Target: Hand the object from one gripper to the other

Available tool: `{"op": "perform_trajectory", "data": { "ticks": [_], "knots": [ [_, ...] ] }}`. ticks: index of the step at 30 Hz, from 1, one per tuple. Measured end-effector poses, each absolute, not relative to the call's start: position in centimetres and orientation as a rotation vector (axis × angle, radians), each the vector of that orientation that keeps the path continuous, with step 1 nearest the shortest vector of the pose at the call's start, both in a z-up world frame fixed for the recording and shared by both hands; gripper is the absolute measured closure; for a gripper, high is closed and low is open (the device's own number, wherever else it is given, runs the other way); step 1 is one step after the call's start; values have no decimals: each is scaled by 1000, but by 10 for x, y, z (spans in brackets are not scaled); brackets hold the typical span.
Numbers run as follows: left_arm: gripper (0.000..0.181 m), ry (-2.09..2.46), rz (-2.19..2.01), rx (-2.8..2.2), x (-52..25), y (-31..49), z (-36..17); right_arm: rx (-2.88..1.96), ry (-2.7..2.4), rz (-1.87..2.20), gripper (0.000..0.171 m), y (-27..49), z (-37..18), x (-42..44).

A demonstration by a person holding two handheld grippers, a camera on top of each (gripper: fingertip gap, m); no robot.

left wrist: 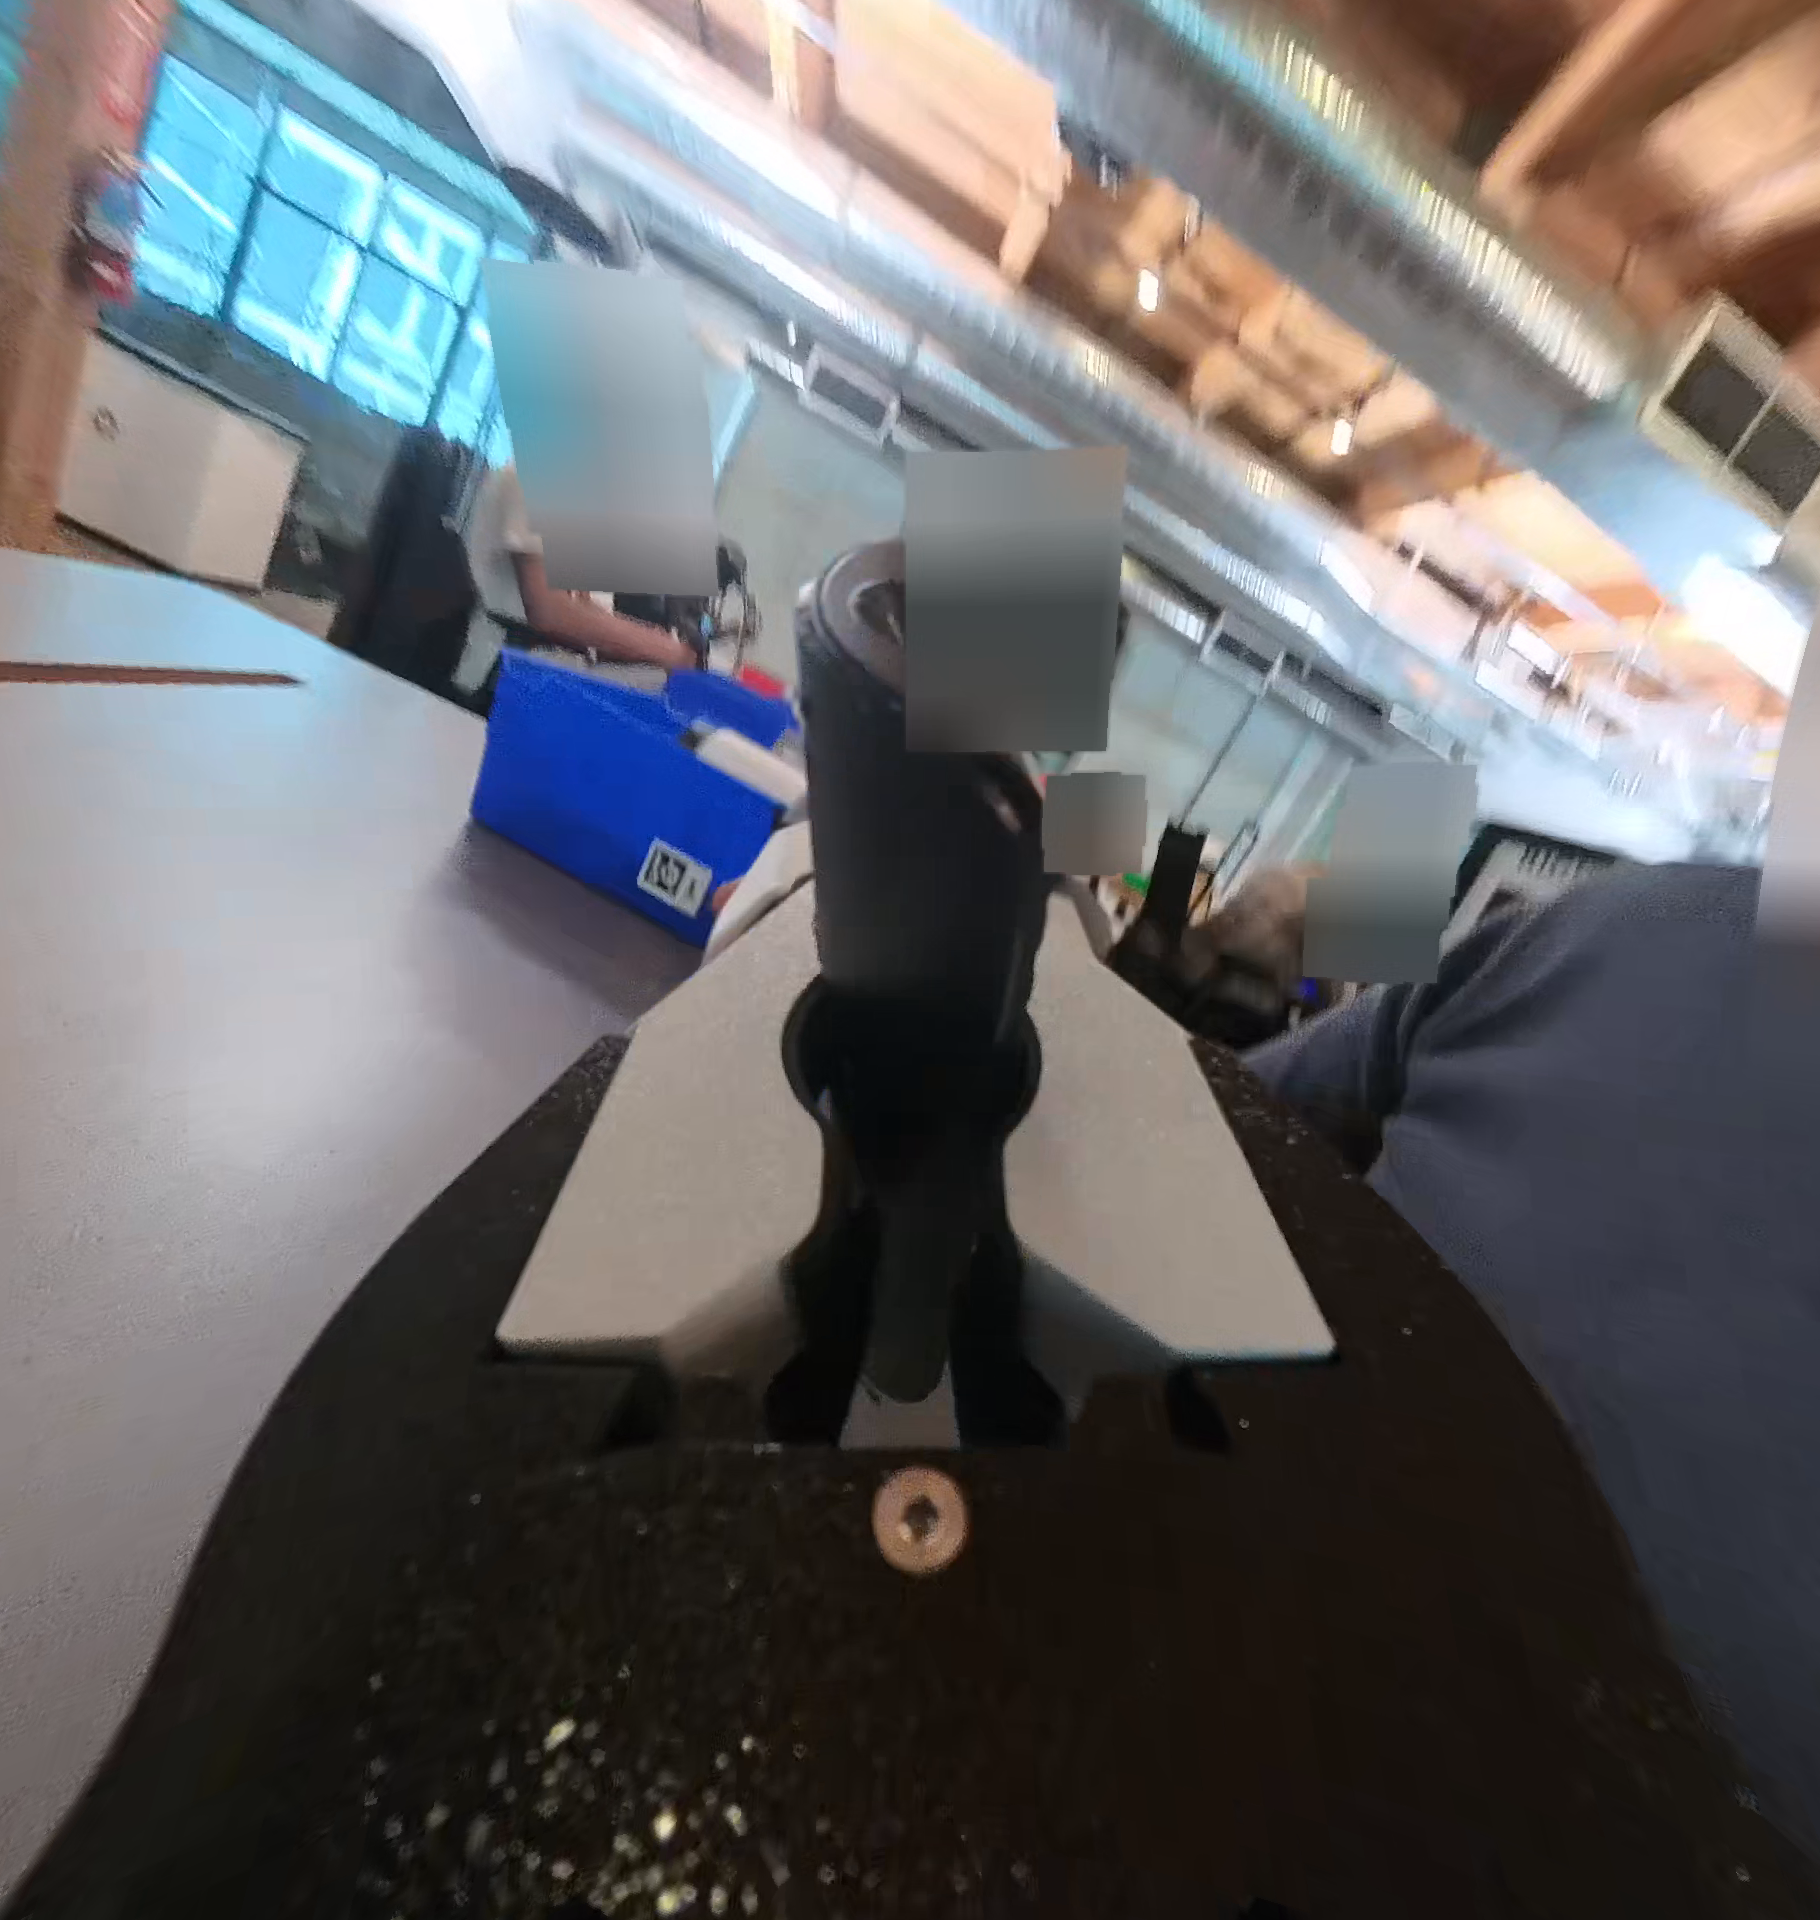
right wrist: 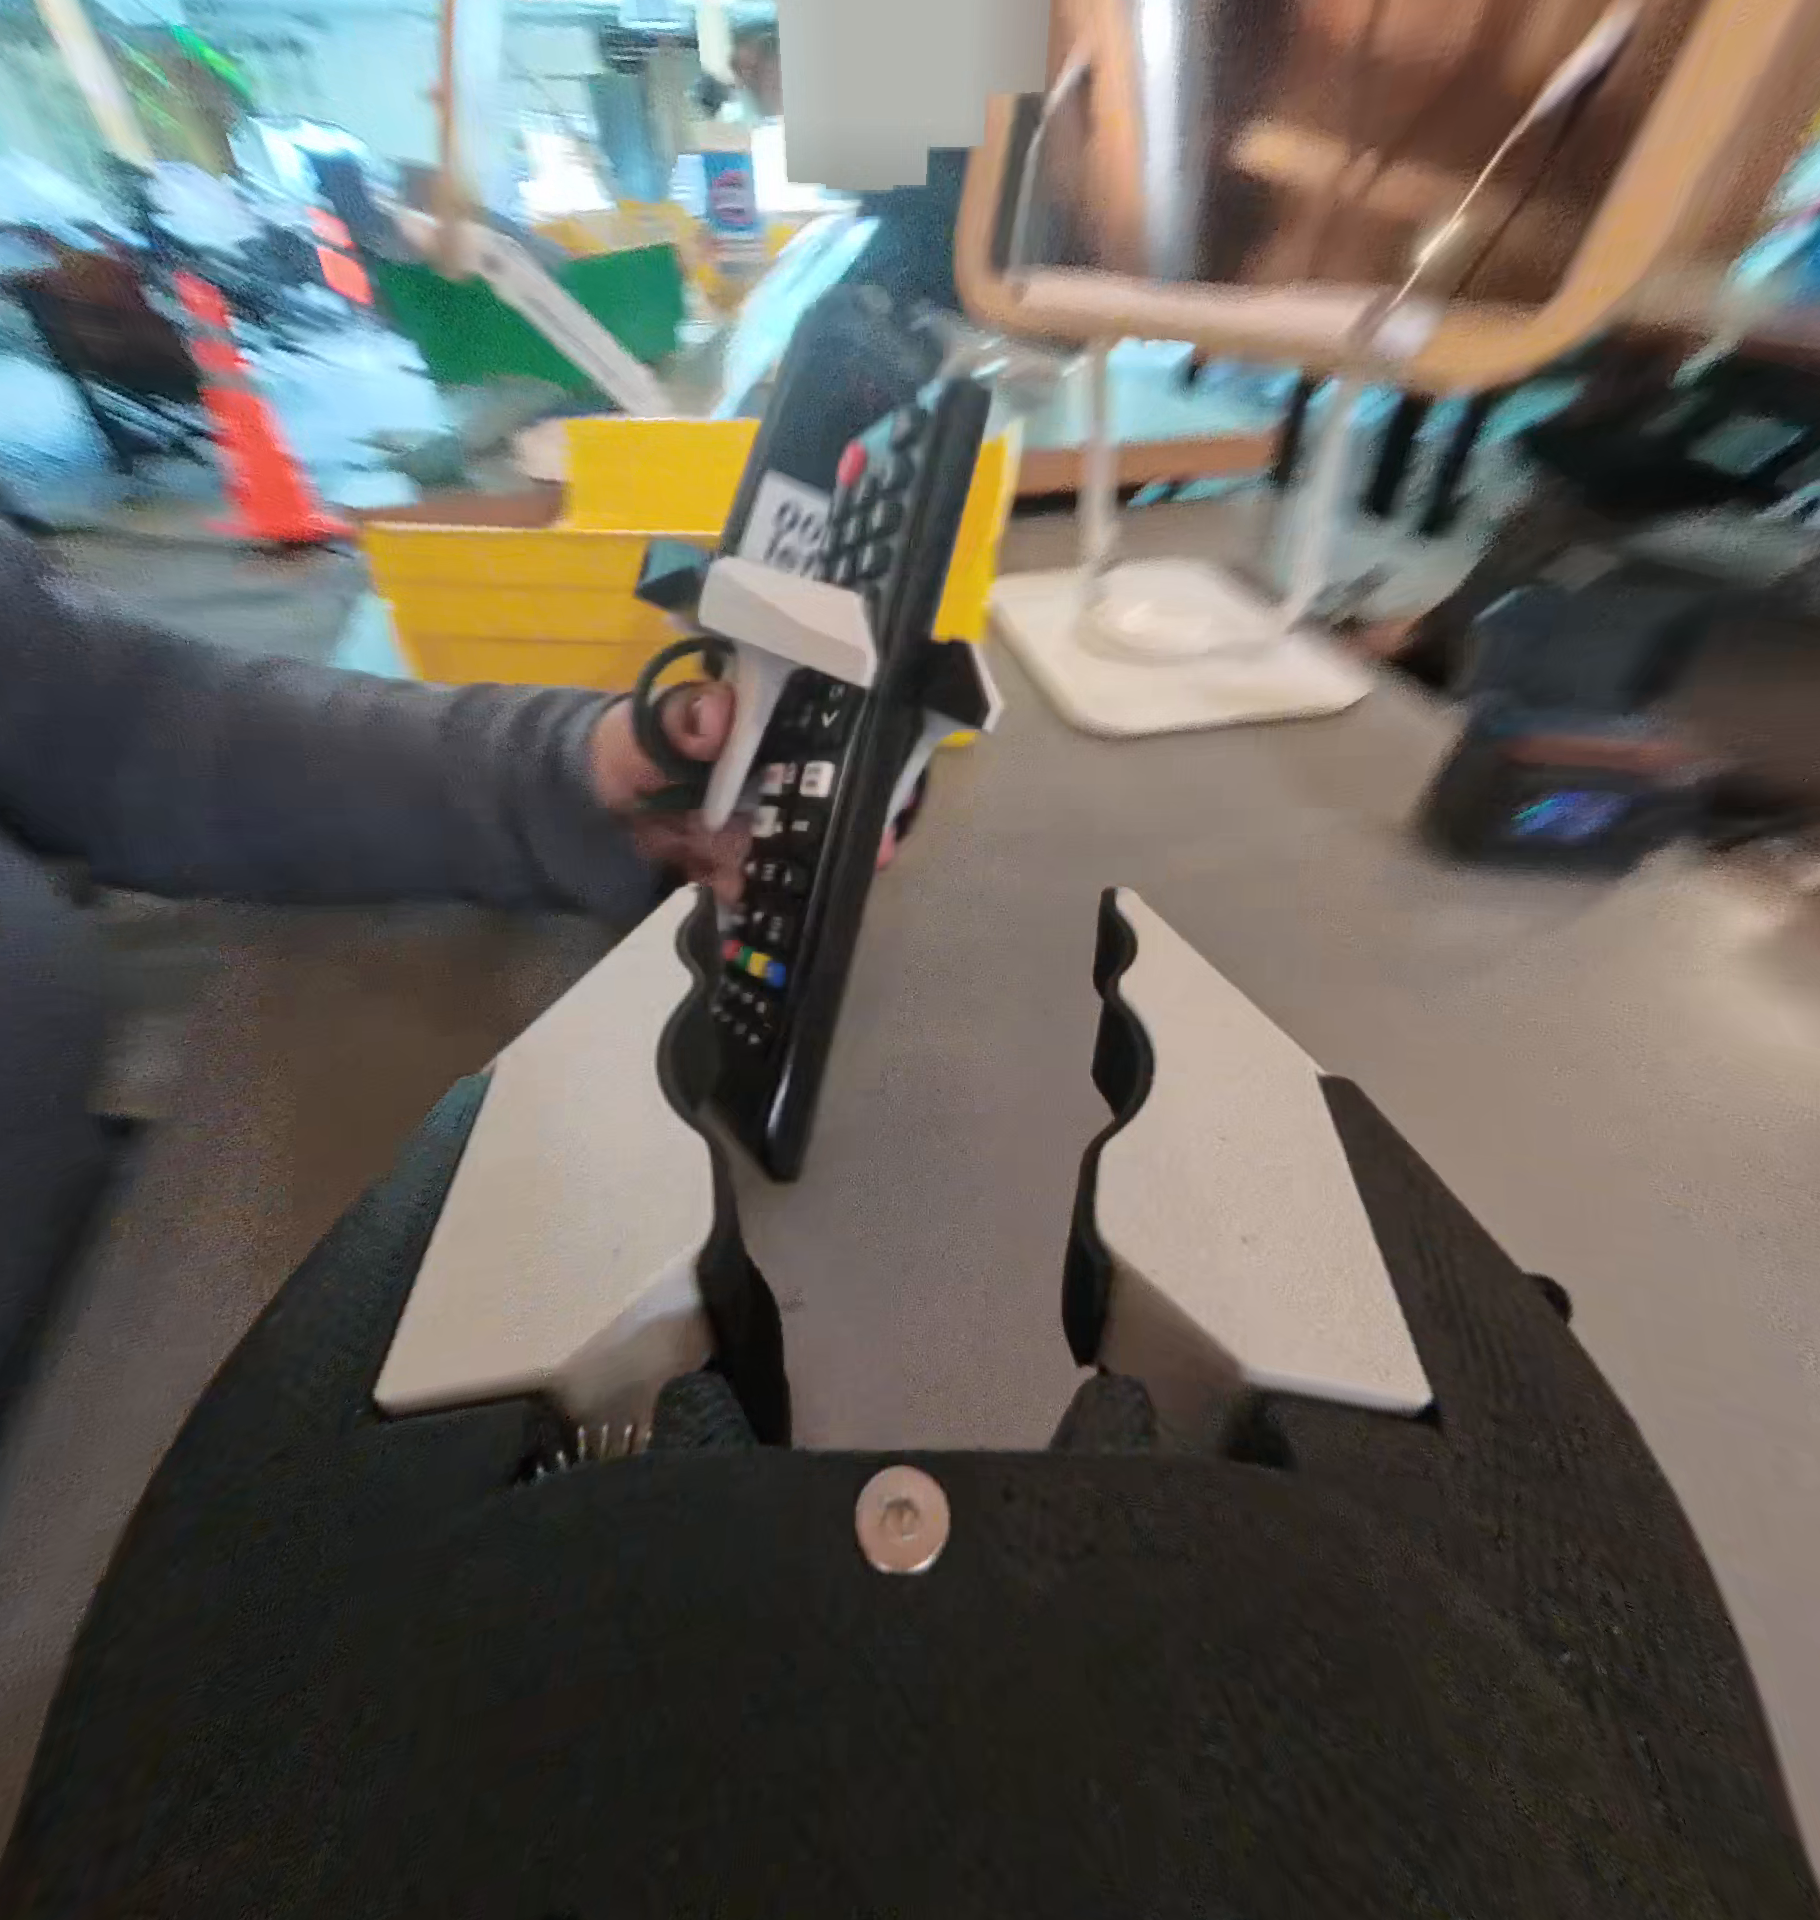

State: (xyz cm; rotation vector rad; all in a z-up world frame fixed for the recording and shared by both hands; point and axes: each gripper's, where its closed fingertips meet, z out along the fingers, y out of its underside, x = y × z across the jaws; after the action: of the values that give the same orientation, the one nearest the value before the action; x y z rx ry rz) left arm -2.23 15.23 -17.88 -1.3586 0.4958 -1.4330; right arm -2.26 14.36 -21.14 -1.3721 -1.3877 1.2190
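1. Our left tongs (right wrist: 852,665) are clenched around the middle of the black remote (right wrist: 833,790), holding it upright above the grey surface (right wrist: 1301,935).
2. Our right tongs (right wrist: 901,1039) stand released, the remote's lower end against the left finger.
3. We judge the handover midway: next, close the right tongs squarely, then release the left.

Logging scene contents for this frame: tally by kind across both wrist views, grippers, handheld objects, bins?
Grippers: 2, left gripper shut on the remote, right gripper open
Remote controls: 1
Bins: 2, blue bin, yellow bin
Total: 5
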Motion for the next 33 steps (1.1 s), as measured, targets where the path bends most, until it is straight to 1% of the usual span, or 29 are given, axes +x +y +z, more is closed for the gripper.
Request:
{"op": "perform_trajectory", "data": {
  "ticks": [1,3,4,7,9,11,12,13,14,15,17,18,20,21,24,29,32,33],
  "knots": [
    [163,560,-1397,-1391,-16,149,-183,-1449,-1415,1340,103,136,-219,-23],
    [163,642,-1346,-1431,-6,143,-190,-1548,-1459,1503,104,122,-231,-25],
    [163,654,-1342,-1441,-2,142,-193,-1566,-1490,1541,109,115,-236,-26],
    [162,650,-1380,-1441,4,140,-196,-1565,-1583,1518,126,99,-249,-33],
    [162,625,-1413,-1398,4,138,-191,-1538,-1567,1421,147,103,-252,-39],
    [159,536,-1384,-1329,-5,144,-180,-1505,-1486,1389,149,112,-246,-44],
    [150,500,-1367,-1312,-10,147,-177,-1489,-1436,1386,149,116,-241,-45],
    [125,467,-1352,-1314,-15,151,-177,-1474,-1375,1393,149,122,-234,-45],
    [107,432,-1341,-1334,-19,156,-179,-1459,-1299,1417,149,128,-225,-45],
    [98,417,-1344,-1347,-21,158,-181,-1444,-1225,1456,149,134,-216,-43],
    [97,416,-1357,-1399,-19,161,-188,-1409,-1076,1532,149,146,-200,-37],
    [98,436,-1359,-1440,-15,161,-194,-1390,-1017,1573,149,150,-193,-34],
    [106,502,-1371,-1508,-2,156,-206,-1362,-940,1650,150,154,-184,-29],
    [114,536,-1379,-1523,4,153,-210,-1353,-922,1679,150,154,-181,-28],
    [158,609,-1374,-1532,14,146,-215,-1340,-925,1689,150,152,-181,-28],
    [159,689,-1284,-1576,14,144,-220,-1324,-989,1632,148,151,-180,-26],
    [160,741,-1036,-1669,4,156,-236,-1347,-1063,1418,99,170,-180,-13],
    [160,757,-917,-1703,-3,162,-241,-1345,-1086,1312,89,179,-181,-7]
  ]
}}
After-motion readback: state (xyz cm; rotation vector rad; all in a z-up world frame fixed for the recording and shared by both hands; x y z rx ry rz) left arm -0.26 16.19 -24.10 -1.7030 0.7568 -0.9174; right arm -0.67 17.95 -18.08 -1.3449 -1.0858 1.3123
